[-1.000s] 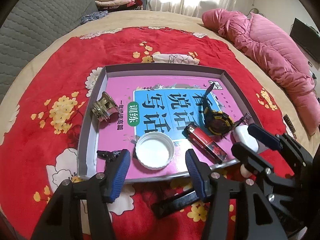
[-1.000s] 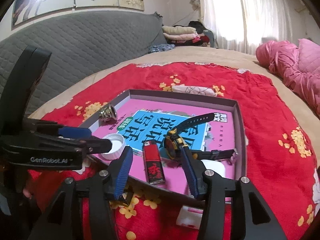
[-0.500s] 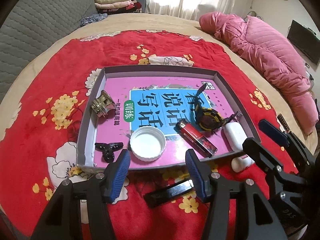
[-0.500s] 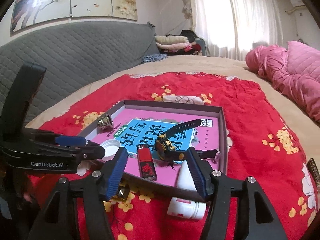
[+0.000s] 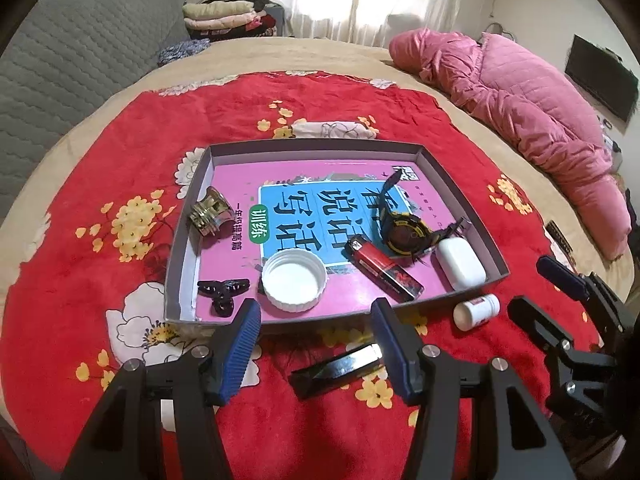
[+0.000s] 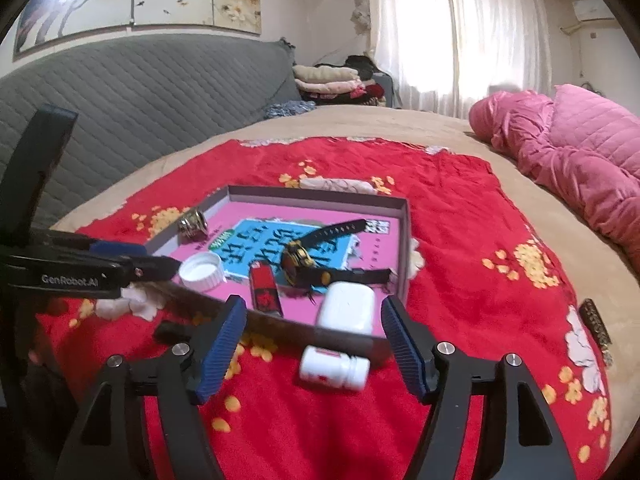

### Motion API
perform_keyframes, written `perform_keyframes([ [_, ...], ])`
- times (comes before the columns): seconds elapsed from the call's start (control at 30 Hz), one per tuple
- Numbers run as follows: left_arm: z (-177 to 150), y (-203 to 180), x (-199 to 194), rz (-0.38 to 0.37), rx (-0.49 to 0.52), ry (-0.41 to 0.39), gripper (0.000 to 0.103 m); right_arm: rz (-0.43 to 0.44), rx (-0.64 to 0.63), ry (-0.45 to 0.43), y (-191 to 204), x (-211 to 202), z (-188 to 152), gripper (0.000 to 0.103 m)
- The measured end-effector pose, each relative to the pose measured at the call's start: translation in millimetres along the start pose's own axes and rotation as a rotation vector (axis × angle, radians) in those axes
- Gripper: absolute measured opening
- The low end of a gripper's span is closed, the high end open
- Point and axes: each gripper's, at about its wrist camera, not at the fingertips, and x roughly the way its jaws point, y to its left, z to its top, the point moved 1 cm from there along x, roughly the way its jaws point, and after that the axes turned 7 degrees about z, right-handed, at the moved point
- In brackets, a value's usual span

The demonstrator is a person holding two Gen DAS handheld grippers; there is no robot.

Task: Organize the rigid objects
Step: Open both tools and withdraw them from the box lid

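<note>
Six small items in grey tray (image 5: 460, 184)

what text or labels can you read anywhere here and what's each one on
"GenRobot.AI": white lettering on the side of the black left gripper.
"看说写话": large Chinese characters, upside down, on the blue panel of the pink book cover lining the grey tray.
"训练": on that cover's green oval.
Print on the red lighter and small white bottle's label: too blurred to read.

Left gripper (image 5: 316, 338) and right gripper (image 6: 312, 338) are showing black angular frames, ribbed blue pads (image 5: 240, 342) and silver screws (image 5: 199, 352); white "GenRobot.AI" lettering (image 6: 70, 280) is marking the left gripper's side.
</note>
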Motion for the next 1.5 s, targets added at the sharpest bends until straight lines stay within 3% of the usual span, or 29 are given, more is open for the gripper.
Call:
perform_keyframes([
  [0.73, -32.2, -8.0, 0.2, -0.06, 0.038, 0.055, 0.057, -0.004, -0.005, 0.098, 15.5, -4.9, -17.3, 0.073],
  [1.1, -32.9, -20.5, 15.8, -0.047, 0.234, 0.035, 0.057, -0.006, 0.02, 0.126, 8.8, 1.1, -22.9, 0.073],
  [1.27, -32.5, -25.0, 27.8, -0.111, 0.309, 0.064, 0.057, -0.006, 0.033, 0.138, 4.4, 5.4, -25.4, 0.074],
  [1.5, -39.1, -31.3, 47.8, -0.108, 0.411, 0.11, 0.057, -0.003, 0.055, 0.163, -1.0, 18.3, -30.8, 0.074],
])
